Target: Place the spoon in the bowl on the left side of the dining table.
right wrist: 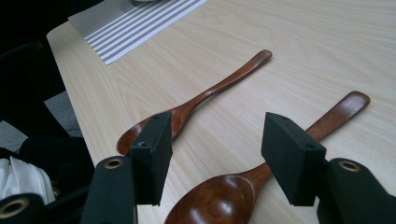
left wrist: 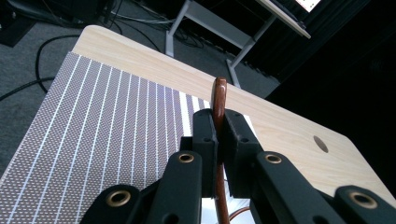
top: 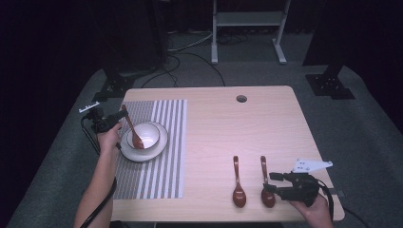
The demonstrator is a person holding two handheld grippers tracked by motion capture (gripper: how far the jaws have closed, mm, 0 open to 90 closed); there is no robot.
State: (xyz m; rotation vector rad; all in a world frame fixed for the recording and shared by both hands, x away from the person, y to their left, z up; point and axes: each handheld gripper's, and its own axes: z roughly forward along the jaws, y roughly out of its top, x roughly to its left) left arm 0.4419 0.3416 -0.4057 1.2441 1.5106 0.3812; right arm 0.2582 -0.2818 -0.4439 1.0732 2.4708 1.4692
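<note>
My left gripper [top: 115, 118] [left wrist: 218, 135] is shut on the handle of a brown wooden spoon [top: 132, 129] [left wrist: 219, 100], whose bowl end rests inside a white bowl [top: 150, 136] on a white plate [top: 142, 154]. Near the table's front right lie two more wooden spoons, one [top: 237, 183] [right wrist: 205, 95] to the left of the other [top: 265, 185] [right wrist: 261, 179]. My right gripper [top: 273, 184] [right wrist: 215, 156] stands open, its jaws on either side of the right-hand spoon's bowl end without touching it.
A grey striped placemat [top: 157, 161] [left wrist: 102, 121] covers the table's left part, under the plate. The light wooden table [top: 247, 133] has a round cable hole [top: 241, 99] near its far edge. A white frame [top: 247, 28] and black stands rise from the floor beyond.
</note>
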